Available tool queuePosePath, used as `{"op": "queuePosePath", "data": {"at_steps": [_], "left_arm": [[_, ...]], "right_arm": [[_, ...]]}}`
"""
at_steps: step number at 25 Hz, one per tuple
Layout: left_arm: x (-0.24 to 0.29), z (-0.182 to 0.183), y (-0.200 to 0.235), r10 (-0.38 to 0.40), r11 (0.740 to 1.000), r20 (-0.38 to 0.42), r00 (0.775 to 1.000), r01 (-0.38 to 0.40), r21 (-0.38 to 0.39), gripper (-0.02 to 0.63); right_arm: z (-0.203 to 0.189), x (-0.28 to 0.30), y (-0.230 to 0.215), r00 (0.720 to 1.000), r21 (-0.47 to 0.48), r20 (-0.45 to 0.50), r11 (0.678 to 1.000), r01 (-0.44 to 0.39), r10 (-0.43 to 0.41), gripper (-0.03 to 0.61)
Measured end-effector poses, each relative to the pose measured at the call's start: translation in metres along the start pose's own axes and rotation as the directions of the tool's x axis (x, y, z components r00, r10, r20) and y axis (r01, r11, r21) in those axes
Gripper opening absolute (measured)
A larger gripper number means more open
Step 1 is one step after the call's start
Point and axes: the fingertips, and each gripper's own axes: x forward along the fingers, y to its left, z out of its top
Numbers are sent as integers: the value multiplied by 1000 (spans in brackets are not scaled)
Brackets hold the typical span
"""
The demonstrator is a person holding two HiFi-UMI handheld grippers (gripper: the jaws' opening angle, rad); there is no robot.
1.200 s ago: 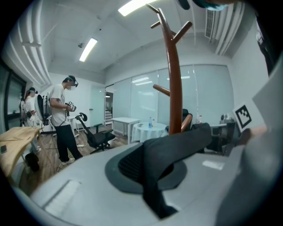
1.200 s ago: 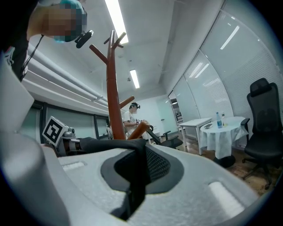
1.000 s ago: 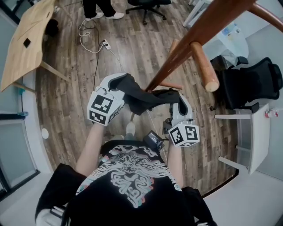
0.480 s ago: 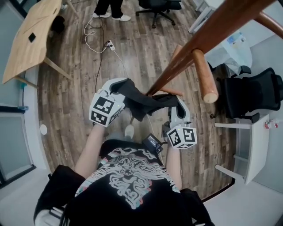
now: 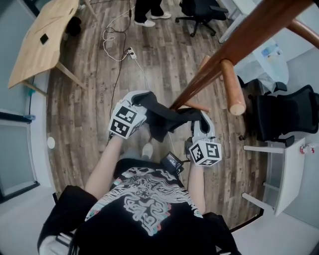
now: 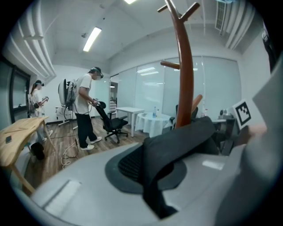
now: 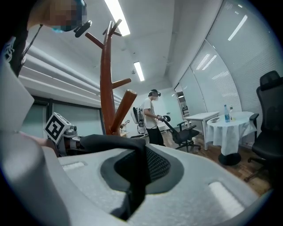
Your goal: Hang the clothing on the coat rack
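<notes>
left hand-held gripper [image 5: 141, 96]: jaws closed, clamped on one end of the dark garment [image 5: 162, 117]. Its own view shows the fabric pinched between the pads, with a thick fold lying over the top of the jaw. Its marker cube [image 5: 126, 120] faces the head camera. Beyond it, a power strip [image 5: 131, 52] with cables lies on the wood floor [image 5: 89, 99], and a person [image 5: 144, 10] stands further out.

dark garment: off the floor, stretched between the two hand-held grippers, with a fold sagging between them. Not hung on anything.

coat rack [image 5: 234, 42]: the brown wooden pole comes up from just beyond the garment, between the two hand-held grippers, and runs to the top right of the head view. One peg [image 5: 232, 88] sticks out above and to the right of the right hand-held gripper [image 5: 199, 117]. A lower peg [image 5: 197, 106] sits just beside that gripper's jaws. Can't tell whether the garment touches the pole.

right hand-held gripper: jaws closed, clamped on the other end of the garment. Its own view shows a thin strip of fabric running down between the pads. The rack pole stands ahead and to its left.

Right of the right hand-held gripper, well apart: black office chair [image 5: 281, 112].
</notes>
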Motion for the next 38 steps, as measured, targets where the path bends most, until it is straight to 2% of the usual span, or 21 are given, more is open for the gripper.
{"op": "queuePosePath", "data": {"at_steps": [9, 14, 25, 38], "left_arm": [[17, -10, -1, -7, 1000, -35, 999, 8, 5, 0], [25, -13, -5, -22, 1000, -44, 999, 22, 8, 0], [38, -41, -7, -49, 999, -107, 993, 48, -12, 0], [52, -58, -13, -82, 997, -119, 989, 82, -4, 0]], "right_arm": [[-17, 9, -5, 999, -1, -34, 1000, -10, 10, 14], [-27, 12, -10, 998, -61, -59, 998, -6, 3, 14], [-51, 21, -10, 993, -61, -116, 998, -21, 13, 14], [-75, 28, -4, 984, -61, -175, 997, -50, 39, 14]]}}
